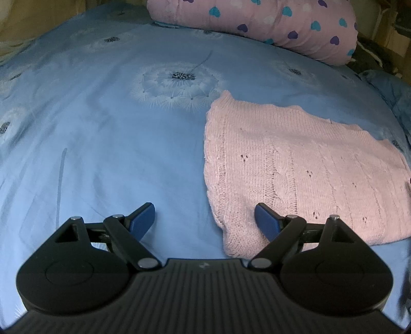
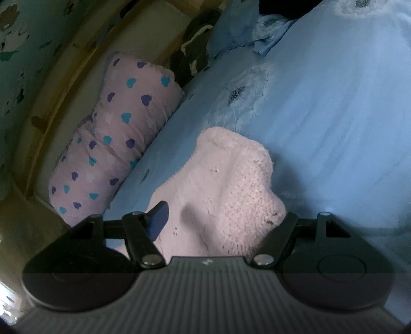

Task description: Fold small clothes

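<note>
A pink knitted garment point(image 1: 295, 167) lies flat on the blue dandelion-print bedsheet point(image 1: 102, 128), right of centre in the left wrist view. My left gripper point(image 1: 205, 206) hovers open over its near left corner; one blue pad is above the sheet, the other above the knit, and nothing is held. In the right wrist view the same garment point(image 2: 231, 167) rises in a bunched hump between the jaws of my right gripper point(image 2: 221, 208). Its left fingertip point(image 2: 159, 218) shows blue beside the fabric. The knit covers the right finger. The jaws stand wide apart.
A pink pillow with blue and purple hearts point(image 1: 257, 23) lies along the far edge of the bed point(image 2: 110, 144). Dark crumpled cloth point(image 2: 192, 56) and a rumpled blue cover point(image 2: 236, 28) sit beyond it. A wooden bed frame point(image 2: 64, 77) borders the mattress.
</note>
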Demonstrator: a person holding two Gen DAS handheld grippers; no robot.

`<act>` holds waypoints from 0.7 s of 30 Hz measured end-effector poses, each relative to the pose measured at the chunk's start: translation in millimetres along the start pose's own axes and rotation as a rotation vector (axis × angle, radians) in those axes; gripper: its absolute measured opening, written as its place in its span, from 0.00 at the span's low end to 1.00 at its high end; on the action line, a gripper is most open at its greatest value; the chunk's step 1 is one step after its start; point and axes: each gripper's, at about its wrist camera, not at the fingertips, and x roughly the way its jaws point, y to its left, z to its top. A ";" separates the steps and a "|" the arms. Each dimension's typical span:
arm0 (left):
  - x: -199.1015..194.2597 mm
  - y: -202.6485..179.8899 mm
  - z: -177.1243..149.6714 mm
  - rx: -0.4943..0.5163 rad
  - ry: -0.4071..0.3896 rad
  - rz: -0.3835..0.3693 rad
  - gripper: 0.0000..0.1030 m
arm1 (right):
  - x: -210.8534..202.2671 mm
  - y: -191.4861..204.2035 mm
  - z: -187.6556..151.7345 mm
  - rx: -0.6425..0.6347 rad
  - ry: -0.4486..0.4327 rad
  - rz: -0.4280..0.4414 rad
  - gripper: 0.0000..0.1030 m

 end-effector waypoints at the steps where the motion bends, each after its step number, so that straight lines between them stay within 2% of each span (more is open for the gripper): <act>1: 0.3 0.0 0.1 -0.001 0.001 -0.001 0.86 | 1.3 0.3 0.5 0.003 0.000 0.000 0.70; 4: 1.0 0.2 0.5 -0.003 0.002 -0.002 0.86 | 4.0 0.7 1.8 0.015 0.001 0.002 0.69; 9: 1.3 0.4 0.5 -0.004 0.002 -0.003 0.86 | 7.5 -5.4 6.0 0.030 0.021 -0.016 0.43; 14: 1.6 0.2 0.5 -0.006 0.003 -0.002 0.86 | 9.4 -8.3 10.1 0.042 0.035 0.005 0.42; 21: 1.0 0.3 0.3 -0.007 0.001 -0.004 0.86 | 15.7 -0.9 13.1 0.019 0.041 -0.009 0.43</act>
